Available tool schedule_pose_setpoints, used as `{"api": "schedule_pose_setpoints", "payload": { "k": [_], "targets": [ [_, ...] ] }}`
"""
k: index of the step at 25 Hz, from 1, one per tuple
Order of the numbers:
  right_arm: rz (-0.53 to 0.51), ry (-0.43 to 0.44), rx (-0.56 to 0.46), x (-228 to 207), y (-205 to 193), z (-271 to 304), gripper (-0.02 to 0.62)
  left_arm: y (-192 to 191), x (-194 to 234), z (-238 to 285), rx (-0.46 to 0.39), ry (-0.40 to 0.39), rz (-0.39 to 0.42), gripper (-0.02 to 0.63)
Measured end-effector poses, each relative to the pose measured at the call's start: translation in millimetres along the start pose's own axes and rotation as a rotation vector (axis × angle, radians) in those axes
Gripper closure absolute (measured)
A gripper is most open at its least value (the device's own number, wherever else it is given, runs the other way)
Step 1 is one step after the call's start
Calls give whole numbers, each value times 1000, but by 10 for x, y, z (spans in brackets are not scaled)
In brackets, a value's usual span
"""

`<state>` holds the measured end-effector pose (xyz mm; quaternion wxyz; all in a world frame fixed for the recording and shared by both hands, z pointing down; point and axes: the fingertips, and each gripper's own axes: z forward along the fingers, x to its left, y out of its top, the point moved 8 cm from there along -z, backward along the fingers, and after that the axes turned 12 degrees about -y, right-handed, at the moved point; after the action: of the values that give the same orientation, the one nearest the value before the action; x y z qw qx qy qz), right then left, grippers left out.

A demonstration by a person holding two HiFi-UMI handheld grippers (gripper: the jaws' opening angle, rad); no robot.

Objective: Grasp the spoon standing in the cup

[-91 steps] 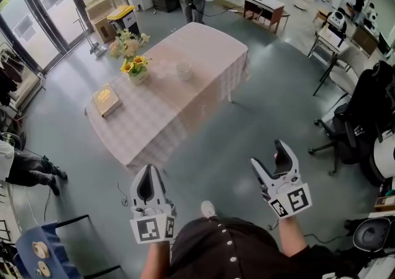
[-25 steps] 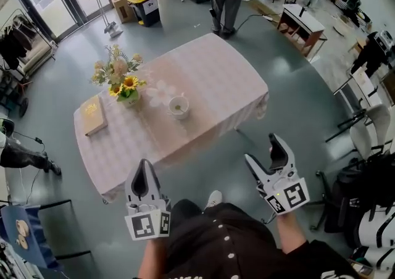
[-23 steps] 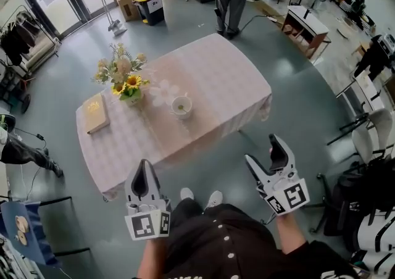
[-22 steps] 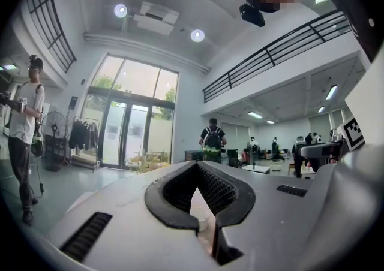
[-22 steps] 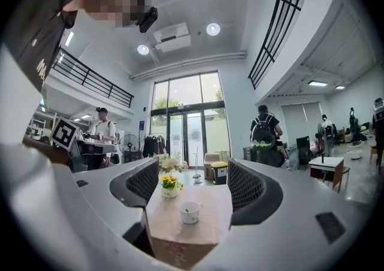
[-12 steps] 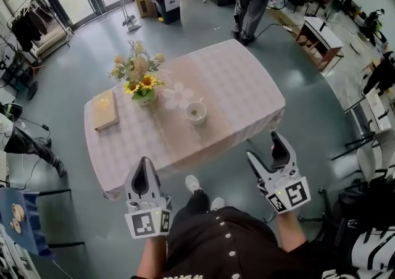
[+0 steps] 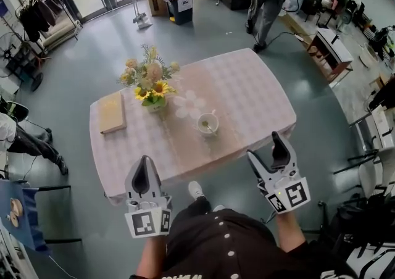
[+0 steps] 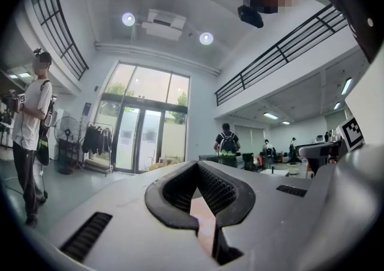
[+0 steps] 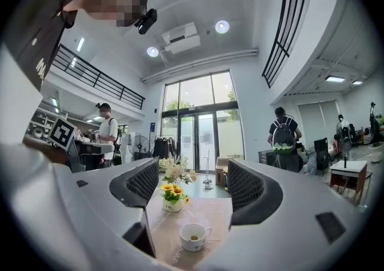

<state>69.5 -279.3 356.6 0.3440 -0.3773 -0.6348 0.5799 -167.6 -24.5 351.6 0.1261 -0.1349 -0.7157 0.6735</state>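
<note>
Drew nearer the tabletop (image 7: 247, 95), bringing the cup (image 9: 192, 245), spoon (image 7: 210, 126) seemingly inside, ahead between released right gripper (image 7: 264, 147) fingers, not yet within reach. Kept left gripper (image 7: 143, 163) fingers clenched, empty.

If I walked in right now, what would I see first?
The big table with its pale checked cloth stands in the middle of the grey floor, with bright flowers toward its left side. A white cup sits near the table's front edge, right of the flowers, and a tan book lies at the left end. At the bottom, the left gripper is shut and the right gripper open.
</note>
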Motion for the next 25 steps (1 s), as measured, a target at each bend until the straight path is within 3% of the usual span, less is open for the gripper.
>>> {"api": "schedule_pose_setpoints", "payload": {
  "k": [14, 25],
  "targets": [
    [-34, -5, -13, 137, -2, 926, 256, 8, 683, 598, -16, -8, -8, 589],
    [-59, 8, 27, 184, -114, 1254, 256, -51, 935, 836, 20, -31, -19, 589]
  ]
}}
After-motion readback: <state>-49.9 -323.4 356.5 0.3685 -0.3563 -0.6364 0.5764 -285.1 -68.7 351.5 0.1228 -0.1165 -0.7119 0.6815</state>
